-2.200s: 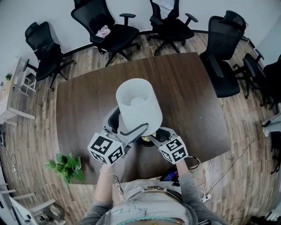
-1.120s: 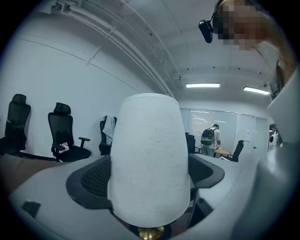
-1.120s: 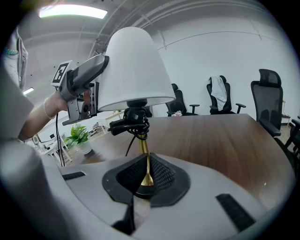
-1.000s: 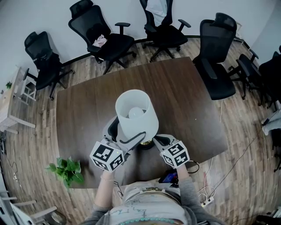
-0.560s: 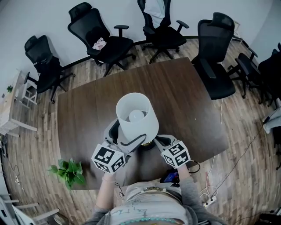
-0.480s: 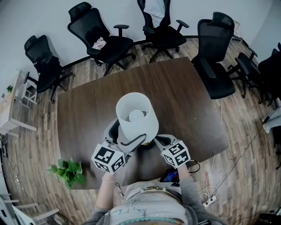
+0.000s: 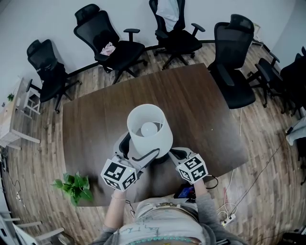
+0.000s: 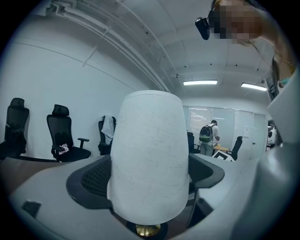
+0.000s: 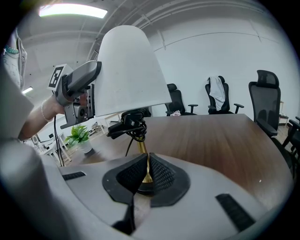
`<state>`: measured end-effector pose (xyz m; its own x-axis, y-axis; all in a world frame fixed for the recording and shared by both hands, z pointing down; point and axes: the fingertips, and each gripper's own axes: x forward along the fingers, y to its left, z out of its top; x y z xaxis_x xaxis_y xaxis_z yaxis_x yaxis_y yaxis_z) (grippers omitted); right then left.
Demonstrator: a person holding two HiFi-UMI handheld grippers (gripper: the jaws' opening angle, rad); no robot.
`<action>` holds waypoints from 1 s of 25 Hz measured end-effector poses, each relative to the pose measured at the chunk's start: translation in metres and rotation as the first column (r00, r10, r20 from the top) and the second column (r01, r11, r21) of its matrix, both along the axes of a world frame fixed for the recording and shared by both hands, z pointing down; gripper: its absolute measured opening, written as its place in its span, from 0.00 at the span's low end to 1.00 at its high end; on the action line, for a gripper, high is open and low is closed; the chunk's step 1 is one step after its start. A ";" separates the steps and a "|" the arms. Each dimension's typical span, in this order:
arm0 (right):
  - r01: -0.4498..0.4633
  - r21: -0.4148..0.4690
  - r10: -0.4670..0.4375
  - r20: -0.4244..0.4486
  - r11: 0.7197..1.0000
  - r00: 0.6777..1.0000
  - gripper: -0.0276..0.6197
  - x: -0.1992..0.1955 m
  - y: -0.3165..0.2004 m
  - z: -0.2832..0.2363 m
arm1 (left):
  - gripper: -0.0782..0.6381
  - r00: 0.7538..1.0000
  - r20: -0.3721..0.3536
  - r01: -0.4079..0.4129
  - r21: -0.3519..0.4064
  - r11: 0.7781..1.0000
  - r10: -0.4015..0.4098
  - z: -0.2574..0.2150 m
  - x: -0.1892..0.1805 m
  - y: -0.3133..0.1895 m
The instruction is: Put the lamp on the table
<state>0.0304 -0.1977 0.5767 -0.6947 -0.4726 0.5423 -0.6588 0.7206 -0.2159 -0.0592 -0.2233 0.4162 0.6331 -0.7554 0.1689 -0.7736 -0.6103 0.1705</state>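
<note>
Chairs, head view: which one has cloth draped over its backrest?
The chair at top centre: white cloth hangs over its back, while the other chairs' backrests are bare.

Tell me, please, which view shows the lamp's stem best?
The right gripper view: the stem stands between the right gripper, shut on it, and the shade. The left gripper view shows only a gold tip below the shade; in the head view the shade hides it.

Wood floor point(image 7: 43, 158) all around, dark brown table point(image 7: 91, 119) in the middle, black chairs point(image 7: 117, 45) along the top, white wall point(image 7: 43, 14) behind them, green plant point(image 7: 72, 184) lower left, maybe a white shelf point(image 7: 10, 122) far left
</note>
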 end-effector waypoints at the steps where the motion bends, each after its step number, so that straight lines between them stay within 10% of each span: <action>1: -0.001 0.001 0.001 -0.001 1.000 1.000 0.09 0.001 0.000 0.000 | 0.85 1.000 0.004 -0.002 0.002 1.000 0.002 0.000 0.001 0.001; 25: -0.010 -0.015 0.010 -0.016 1.000 1.000 0.09 0.010 0.015 0.003 | 0.85 0.999 0.044 -0.024 0.026 0.999 0.023 0.005 0.011 0.023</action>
